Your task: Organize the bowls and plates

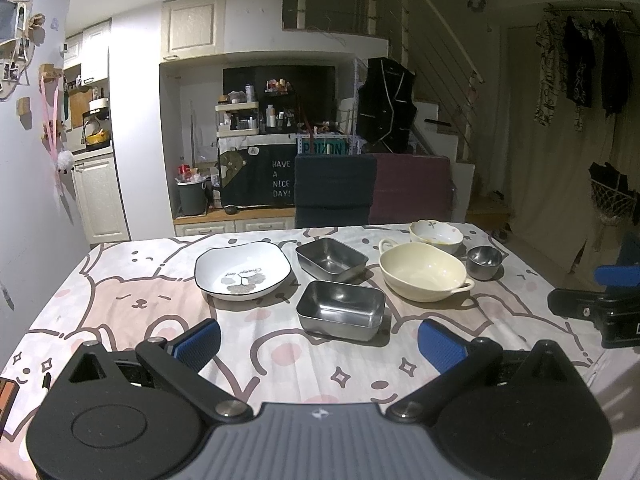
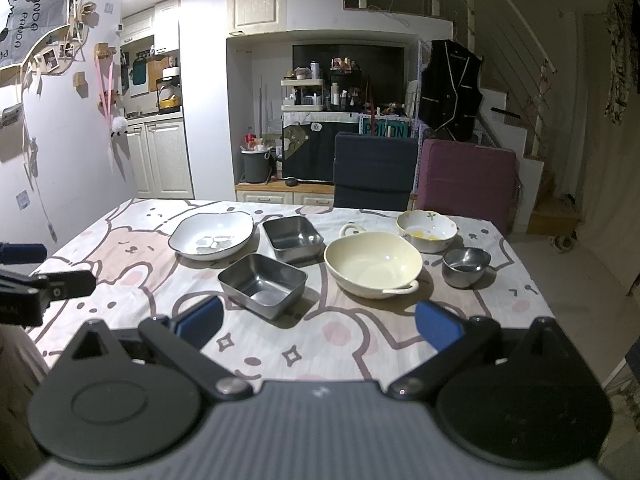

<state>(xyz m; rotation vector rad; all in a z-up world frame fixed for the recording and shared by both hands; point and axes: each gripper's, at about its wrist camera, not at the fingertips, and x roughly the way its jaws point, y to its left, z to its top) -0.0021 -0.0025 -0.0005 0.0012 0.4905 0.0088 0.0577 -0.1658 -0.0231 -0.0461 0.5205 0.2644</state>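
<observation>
- Hovering above the near edge of the table [image 1: 120,308], the left gripper [image 1: 320,346] has its jaws spread wide with nothing between them.
- Directly ahead of it sits the near steel tray [image 1: 341,309], and the far steel tray [image 1: 331,259] lies just beyond that, close to it but apart.
- Ahead and to its left rests the white plate [image 1: 243,270] with a leaf print.
- Ahead and to its right is the cream two-handled bowl [image 1: 424,271], with the flower-patterned bowl [image 1: 436,235] behind it and the small steel cup [image 1: 484,262] just beside it.
- The right gripper [image 2: 318,322] is likewise released and empty, held over the tablecloth [image 2: 340,344].
- The near steel tray lies just ahead between its fingertips [image 2: 438,326], nearer the left one; the cream bowl sits ahead, slightly right.
- The flower-patterned bowl holds yellow residue.
</observation>
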